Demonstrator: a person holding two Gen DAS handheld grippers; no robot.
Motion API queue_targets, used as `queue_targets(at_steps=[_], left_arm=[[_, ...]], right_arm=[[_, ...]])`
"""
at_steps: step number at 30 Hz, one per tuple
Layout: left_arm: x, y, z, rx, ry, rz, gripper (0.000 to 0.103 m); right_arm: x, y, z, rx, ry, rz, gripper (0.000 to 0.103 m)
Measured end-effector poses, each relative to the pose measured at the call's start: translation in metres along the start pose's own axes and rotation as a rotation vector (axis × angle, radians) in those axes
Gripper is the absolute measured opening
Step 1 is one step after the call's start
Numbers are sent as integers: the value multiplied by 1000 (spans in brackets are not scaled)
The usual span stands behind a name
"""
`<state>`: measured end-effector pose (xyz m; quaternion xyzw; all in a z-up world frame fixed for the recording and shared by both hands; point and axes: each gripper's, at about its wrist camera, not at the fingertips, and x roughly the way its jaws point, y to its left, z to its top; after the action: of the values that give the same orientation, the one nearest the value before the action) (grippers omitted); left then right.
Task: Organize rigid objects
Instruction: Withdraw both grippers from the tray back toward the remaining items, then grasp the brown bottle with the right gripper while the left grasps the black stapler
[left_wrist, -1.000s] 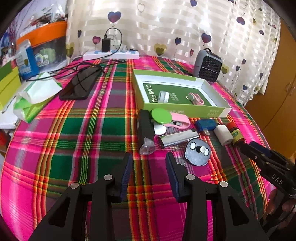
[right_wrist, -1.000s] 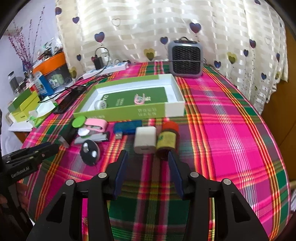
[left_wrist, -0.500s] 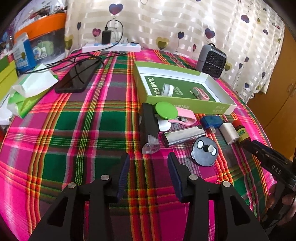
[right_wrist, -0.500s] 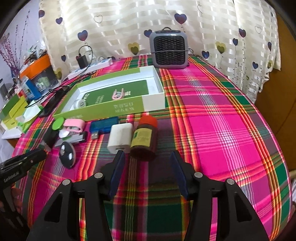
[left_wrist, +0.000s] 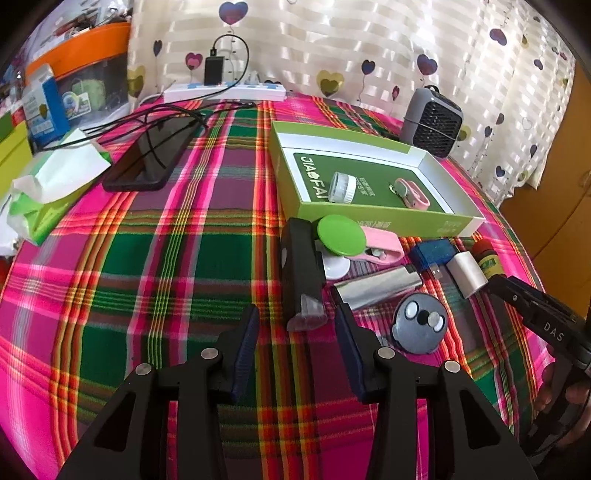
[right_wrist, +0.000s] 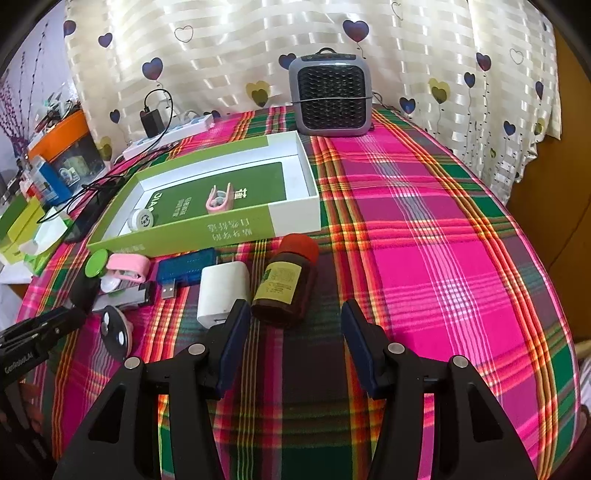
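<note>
A green open box (left_wrist: 369, 218) holds a white jar (left_wrist: 341, 186) and a pink clip (left_wrist: 412, 192). In front of it lies a row of small items: a black device with a clear end (left_wrist: 301, 273), a green disc (left_wrist: 340, 236), a silver bar (left_wrist: 376, 288), a grey round face (left_wrist: 421, 326) and a blue USB stick (right_wrist: 188, 266). My left gripper (left_wrist: 297, 317) is open, and the black device's clear end lies between its tips without touching them. My right gripper (right_wrist: 295, 314) is open around the base of a brown red-capped bottle (right_wrist: 288, 280) lying beside a white charger cube (right_wrist: 223, 291).
A black phone (left_wrist: 151, 155) with cables, a power strip (left_wrist: 225, 92) and a tissue pack (left_wrist: 48, 184) sit at the back left. A grey fan heater (right_wrist: 330, 96) stands behind the box. Bare plaid cloth (right_wrist: 424, 240) spreads to the right of the bottle.
Both grippers have come forward and closer to the row of items. Both pairs of jaws stand wider than a second ago. Nothing on the table has shifted.
</note>
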<state>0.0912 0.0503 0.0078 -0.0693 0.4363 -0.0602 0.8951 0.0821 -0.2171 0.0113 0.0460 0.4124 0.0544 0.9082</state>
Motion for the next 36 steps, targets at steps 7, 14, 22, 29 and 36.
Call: queue_targets(at_steps=[7,14,22,29,36], left_arm=[[4,2,6,-10,-1,5,42],[6,5,11,-23,1,15,42],[9,3,16,-20,7,13,42],[5,3,26,-13,-17,20,42],[13,1,28,6,3,15,42]], right_arm=[[1,-7,2,15,7,-19,52],[4,-10,6,12,8,3,52],[5,-5,14,-5,2,21,52],[4,-11,20,61,3,77,52],[14,-16,25,86,19,39,52]])
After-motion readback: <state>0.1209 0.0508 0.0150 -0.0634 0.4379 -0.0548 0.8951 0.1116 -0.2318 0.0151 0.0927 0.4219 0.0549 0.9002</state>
